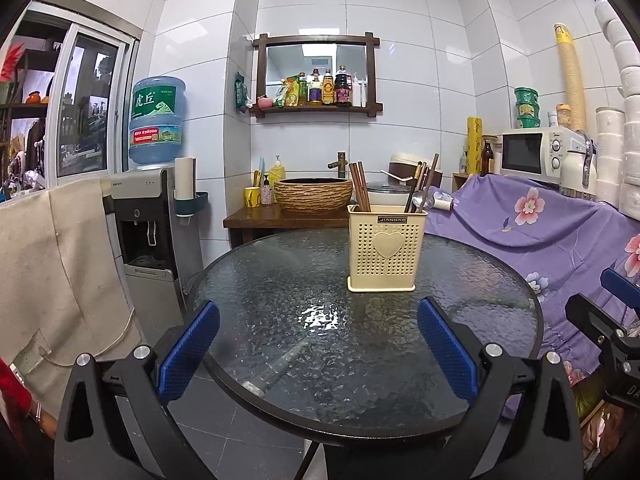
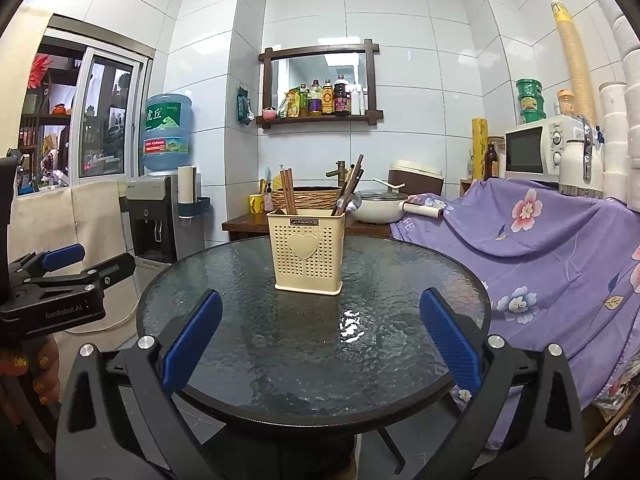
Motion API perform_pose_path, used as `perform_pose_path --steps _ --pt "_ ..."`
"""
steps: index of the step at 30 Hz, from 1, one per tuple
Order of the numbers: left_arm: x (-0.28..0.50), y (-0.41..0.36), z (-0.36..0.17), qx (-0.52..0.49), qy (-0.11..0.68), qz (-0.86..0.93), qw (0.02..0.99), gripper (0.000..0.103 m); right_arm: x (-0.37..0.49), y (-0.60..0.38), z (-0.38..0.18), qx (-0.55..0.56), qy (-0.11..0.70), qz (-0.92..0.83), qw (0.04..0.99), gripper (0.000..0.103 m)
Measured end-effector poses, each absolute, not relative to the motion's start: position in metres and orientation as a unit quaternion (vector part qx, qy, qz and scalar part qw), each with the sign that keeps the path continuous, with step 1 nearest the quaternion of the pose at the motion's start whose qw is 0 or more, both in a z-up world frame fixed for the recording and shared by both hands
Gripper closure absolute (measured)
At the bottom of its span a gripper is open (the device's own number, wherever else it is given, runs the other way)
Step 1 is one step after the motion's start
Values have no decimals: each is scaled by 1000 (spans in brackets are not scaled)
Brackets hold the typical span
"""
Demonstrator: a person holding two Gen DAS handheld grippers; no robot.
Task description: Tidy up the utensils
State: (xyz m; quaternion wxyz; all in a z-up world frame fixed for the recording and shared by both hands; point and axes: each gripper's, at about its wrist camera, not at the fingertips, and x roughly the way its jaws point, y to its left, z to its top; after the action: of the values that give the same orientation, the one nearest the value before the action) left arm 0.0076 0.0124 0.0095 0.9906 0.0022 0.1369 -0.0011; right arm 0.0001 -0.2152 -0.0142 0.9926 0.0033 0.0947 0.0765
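A cream perforated utensil holder (image 1: 385, 248) (image 2: 307, 252) with a heart on its front stands upright on the round glass table (image 1: 280, 280) (image 2: 248, 280). Brown chopsticks (image 1: 359, 187) (image 2: 288, 191) lean in its left compartment. More chopsticks and a metal spoon (image 1: 419, 196) (image 2: 346, 196) stick out of its right compartment. My left gripper (image 1: 318, 320) is open over the near part of the table, with nothing between its blue pads. My right gripper (image 2: 320, 316) is likewise open and empty, short of the holder. Each gripper shows at the other view's edge.
A wooden stand with a woven basin (image 1: 313, 195) and a tap sits behind the table. A water dispenser (image 1: 148, 216) stands at the left. A purple floral cloth (image 2: 540, 240) covers furniture at the right, with a microwave (image 2: 536, 150) above. A person's hand (image 2: 36, 364) holds the left gripper's handle.
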Motion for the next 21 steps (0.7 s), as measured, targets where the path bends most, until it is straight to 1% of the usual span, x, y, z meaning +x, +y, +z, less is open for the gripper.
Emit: perform_pose_path --steps 21 --pt "9 20 8 -8 147 -4 989 6 -1 -211 -14 0 93 79 992 6"
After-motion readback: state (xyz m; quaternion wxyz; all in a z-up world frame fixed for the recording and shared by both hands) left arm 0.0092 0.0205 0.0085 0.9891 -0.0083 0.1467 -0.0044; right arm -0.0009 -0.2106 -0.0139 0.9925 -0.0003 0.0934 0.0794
